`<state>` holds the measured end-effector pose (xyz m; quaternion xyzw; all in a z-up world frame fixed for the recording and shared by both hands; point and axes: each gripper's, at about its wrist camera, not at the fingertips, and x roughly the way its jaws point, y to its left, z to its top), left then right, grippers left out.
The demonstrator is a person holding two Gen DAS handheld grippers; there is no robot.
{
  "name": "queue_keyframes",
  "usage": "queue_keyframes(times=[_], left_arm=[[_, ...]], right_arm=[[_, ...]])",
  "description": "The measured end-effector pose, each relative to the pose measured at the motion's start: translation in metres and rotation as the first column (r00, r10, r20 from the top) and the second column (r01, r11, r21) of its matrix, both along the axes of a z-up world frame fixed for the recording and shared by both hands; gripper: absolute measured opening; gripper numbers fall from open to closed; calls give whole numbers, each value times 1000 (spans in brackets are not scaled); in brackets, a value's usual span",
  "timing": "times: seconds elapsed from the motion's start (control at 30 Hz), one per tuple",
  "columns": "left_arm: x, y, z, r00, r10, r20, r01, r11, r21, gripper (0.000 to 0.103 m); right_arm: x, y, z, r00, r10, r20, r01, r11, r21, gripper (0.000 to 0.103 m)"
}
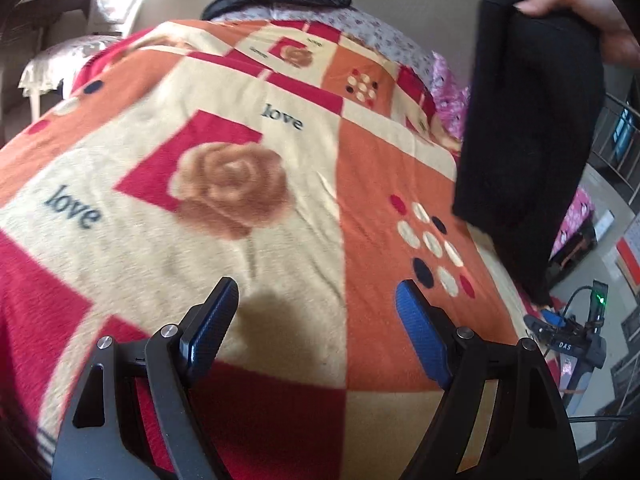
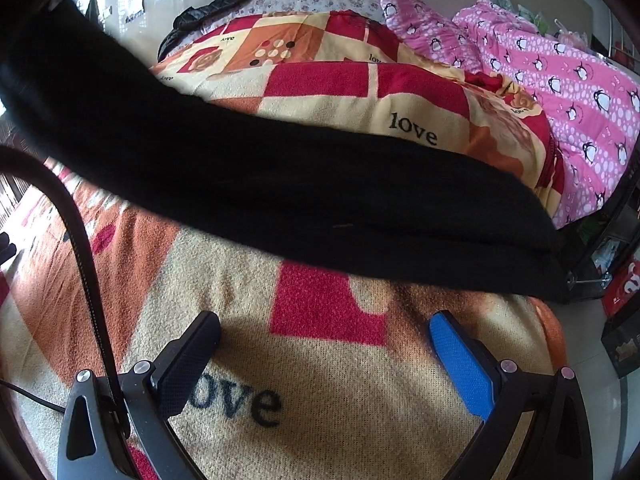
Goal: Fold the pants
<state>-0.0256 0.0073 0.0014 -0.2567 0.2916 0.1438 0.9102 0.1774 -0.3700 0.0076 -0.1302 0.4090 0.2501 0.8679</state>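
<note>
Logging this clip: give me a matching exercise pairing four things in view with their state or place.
Things:
1. black pants
2. left claw
3. pink penguin quilt
4. rose "love" blanket

States:
A. open, holding nothing
B. spread over the bed under both claws
C. held up by a bare hand
D. bunched at the bed's far right side

Pairs: 1-C, 2-A, 3-D, 4-B

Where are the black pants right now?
The black pants hang from a bare hand at the upper right of the left wrist view, over the patterned blanket; neither gripper holds them.
</note>
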Motion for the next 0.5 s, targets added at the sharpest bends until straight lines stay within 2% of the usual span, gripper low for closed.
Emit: queue_keyframes(times=[0.07,0.17,0.3,0.37,0.5], left_arm=[[-12,3,2,998,56,29,-56,998,7,81],[-20,12,3,992,114,55,-113,993,-21,81],[-23,16,2,991,131,43,-129,991,-36,81],[-26,14,5,988,135,69,-132,990,-37,81],[-40,6,16,976,164,144,-170,985,32,81]], right_arm=[[0,0,0,1000,0,0,0,1000,0,103],[0,0,0,1000,0,0,0,1000,0,103],[0,0,0,1000,0,0,0,1000,0,103],[0,0,0,1000,0,0,0,1000,0,103],[0,0,0,1000,0,0,0,1000,0,103]])
